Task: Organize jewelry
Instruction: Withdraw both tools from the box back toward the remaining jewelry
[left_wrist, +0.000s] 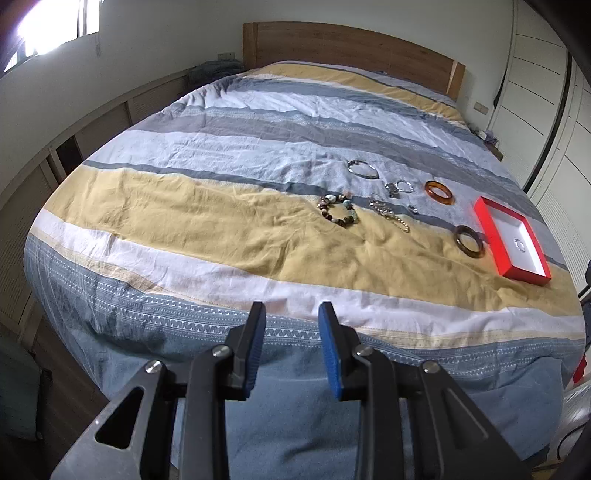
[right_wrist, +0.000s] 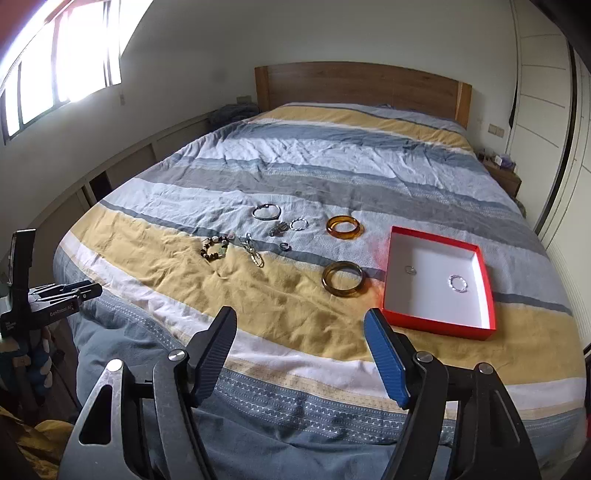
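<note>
Jewelry (right_wrist: 341, 227) lies mid-bed beside red box (right_wrist: 480, 288), bare bedspread (right_wrist: 258, 332) before both empty, parted grippers (right_wrist: 301, 350)

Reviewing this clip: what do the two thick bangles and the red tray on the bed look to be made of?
Amber bangle: translucent orange-brown and glossy, so likely resin or glass. Dark bangle: olive-brown, translucent, shiny, perhaps glass, resin or stone. Red tray: thin straight walls, matte red outside, white inside; it looks like cardboard.
</note>
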